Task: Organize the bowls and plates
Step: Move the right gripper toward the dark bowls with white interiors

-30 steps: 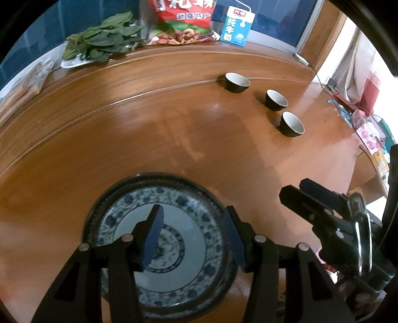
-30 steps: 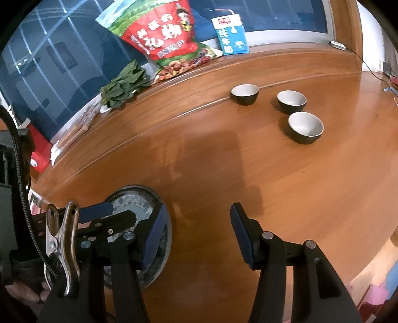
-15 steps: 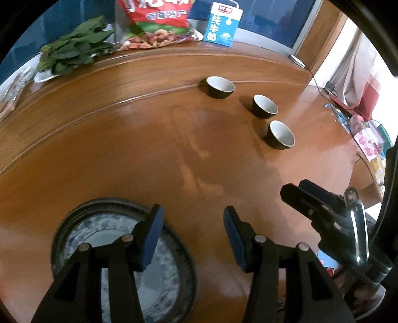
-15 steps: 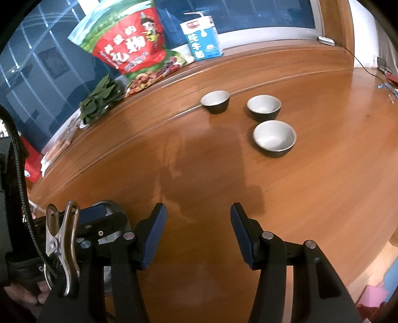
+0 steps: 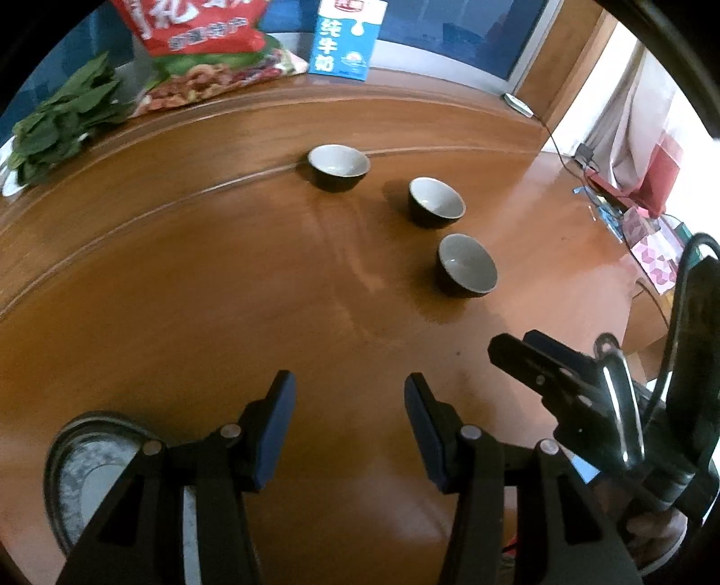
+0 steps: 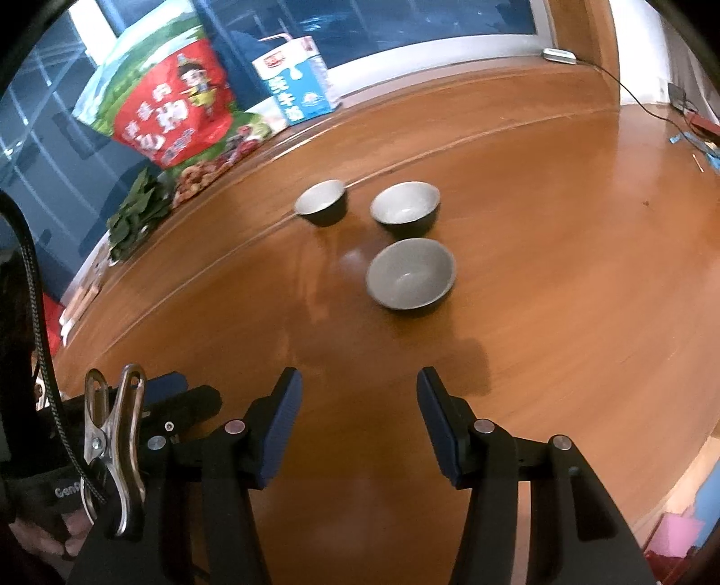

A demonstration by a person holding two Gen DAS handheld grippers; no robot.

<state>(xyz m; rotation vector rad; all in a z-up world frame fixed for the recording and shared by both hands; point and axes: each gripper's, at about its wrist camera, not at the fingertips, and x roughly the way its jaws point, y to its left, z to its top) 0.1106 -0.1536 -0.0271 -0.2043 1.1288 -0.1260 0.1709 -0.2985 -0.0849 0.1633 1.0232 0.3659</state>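
Note:
Three small dark bowls with pale insides stand in a loose group on the round wooden table: the nearest bowl, a middle bowl and the farthest bowl. A blue-patterned plate lies at the lower left of the left wrist view, partly behind my left gripper's finger. My left gripper is open and empty over bare wood. My right gripper is also open and empty, with the nearest bowl ahead of it.
At the table's far edge sit a blue milk carton, a red snack bag and leafy greens. Cables and colourful clutter lie at the right. The table's edge runs close on the right.
Both grippers have travelled across the table toward the three bowls, which now look larger and nearer. The plate has slid from under the left gripper to the lower left corner.

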